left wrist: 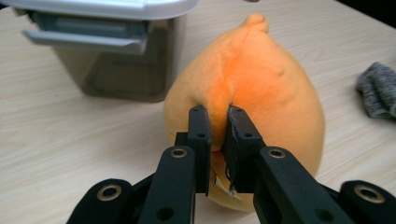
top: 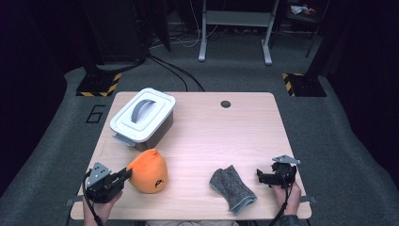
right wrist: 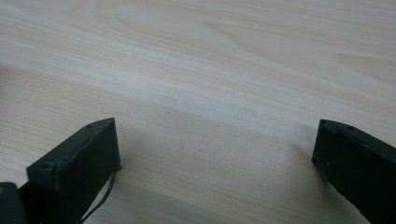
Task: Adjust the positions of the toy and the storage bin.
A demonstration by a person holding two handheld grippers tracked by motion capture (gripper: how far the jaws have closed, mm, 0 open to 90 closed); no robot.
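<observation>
Pinching a fold of the orange plush toy [left wrist: 247, 93], the left hand-held gripper [left wrist: 218, 122] has its grasp made. Lifting looks left to do; beyond it the lidded box [top: 141, 115] is shut, and the right hand-held gripper [right wrist: 215, 154] sits spread apart, holding nothing.

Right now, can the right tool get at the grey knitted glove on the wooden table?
Probably yes: the right tool, jaws open, sits just beside the grey knitted glove, with bare wooden table between them.

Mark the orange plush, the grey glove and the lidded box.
orange plush [top: 148, 172], high view, middle of its body
grey glove [top: 231, 187], high view, middle of the knit fabric
lidded box [top: 142, 115], high view, grey handle on the white lid
</observation>
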